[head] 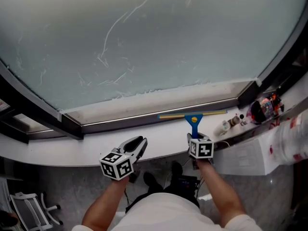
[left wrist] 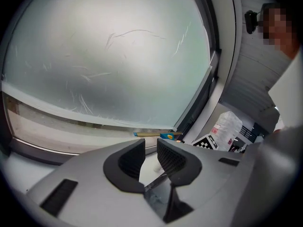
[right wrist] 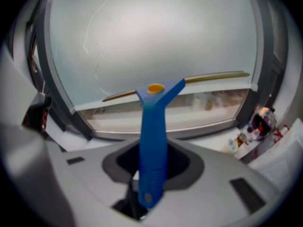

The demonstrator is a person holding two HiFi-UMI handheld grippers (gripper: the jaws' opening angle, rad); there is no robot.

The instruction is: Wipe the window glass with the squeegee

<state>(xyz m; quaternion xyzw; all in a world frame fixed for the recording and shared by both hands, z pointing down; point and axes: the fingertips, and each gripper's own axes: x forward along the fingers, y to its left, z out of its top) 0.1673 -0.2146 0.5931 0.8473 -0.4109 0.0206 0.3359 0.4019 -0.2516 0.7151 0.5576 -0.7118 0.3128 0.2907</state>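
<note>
Right gripper (right wrist: pixel 152 167) clamps squeegee (right wrist: pixel 154 122) handle, blade low by window glass (right wrist: pixel 156 41); left gripper (left wrist: pixel 150 151) jaws narrowly apart, empty.

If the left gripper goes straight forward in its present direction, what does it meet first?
The left gripper would probably meet the white sill first, near the left end of the squeegee blade; depth is hard to judge.
</note>
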